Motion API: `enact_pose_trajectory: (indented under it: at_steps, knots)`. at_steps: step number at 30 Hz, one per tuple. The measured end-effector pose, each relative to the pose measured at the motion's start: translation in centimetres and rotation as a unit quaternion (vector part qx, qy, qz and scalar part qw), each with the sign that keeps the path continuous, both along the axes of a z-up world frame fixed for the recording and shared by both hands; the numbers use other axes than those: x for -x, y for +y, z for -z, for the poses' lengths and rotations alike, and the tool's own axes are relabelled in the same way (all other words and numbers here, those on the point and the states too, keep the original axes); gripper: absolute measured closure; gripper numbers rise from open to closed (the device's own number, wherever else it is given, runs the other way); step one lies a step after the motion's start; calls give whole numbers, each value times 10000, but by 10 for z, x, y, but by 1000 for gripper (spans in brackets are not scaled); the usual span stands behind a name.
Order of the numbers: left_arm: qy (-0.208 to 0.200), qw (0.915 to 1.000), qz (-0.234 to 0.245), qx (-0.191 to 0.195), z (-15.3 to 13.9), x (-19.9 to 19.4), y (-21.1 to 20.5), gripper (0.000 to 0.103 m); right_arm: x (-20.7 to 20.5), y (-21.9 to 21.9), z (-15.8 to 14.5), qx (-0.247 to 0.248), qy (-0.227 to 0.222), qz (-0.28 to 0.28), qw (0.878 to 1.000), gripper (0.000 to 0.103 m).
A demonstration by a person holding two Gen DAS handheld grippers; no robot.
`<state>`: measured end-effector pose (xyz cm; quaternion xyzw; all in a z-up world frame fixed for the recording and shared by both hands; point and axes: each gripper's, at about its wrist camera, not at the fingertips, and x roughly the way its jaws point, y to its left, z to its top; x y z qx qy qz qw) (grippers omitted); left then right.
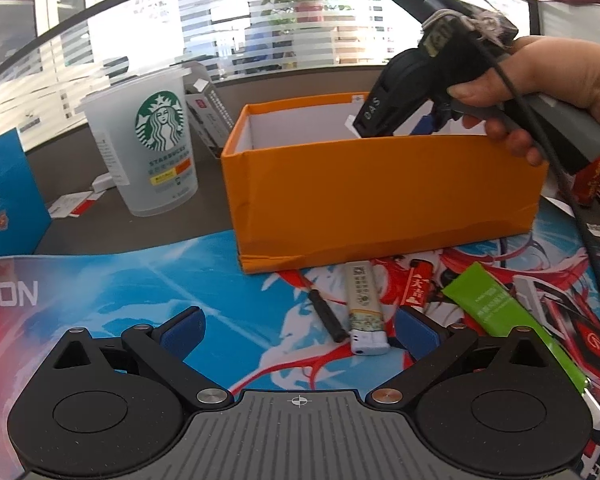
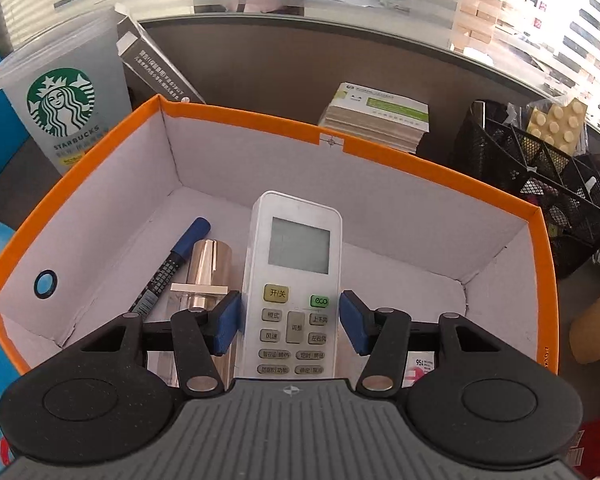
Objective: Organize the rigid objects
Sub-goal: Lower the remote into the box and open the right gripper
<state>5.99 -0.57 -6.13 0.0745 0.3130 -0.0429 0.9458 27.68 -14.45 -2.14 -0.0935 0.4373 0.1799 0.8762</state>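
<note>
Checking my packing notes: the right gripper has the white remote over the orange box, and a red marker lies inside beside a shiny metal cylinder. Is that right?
Not quite: the marker is blue, not red, as the right wrist view shows. The right gripper, remote, orange box and cylinder are as stated.

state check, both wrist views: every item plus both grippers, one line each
orange box: open-topped, upright
remote: inside box, between right gripper fingers, contact unclear
blue marker: lying in box, capped
metal cylinder: lying in box
left gripper: open, empty
white lighter: lying on mat, outside box
red lighter: on mat
green tube: on mat
Starbucks cup: upright, lidded
</note>
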Motion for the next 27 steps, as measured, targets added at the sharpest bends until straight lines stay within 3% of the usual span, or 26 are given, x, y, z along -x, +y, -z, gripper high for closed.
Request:
enact_pose_trajectory:
  at_steps: [11, 23, 27]
  knots:
    - [35, 9992, 327, 221, -3, 19, -27, 1, 13, -11, -19, -360, -241, 16, 9991, 48]
    - [29, 9930, 1101, 420, 2, 46, -83, 1, 97, -61, -58, -880, -1113, -9, 9899, 42]
    - [22, 9922, 1216, 260, 5, 50, -98, 1, 122, -80, -61, -970, -1247, 9, 9874, 41]
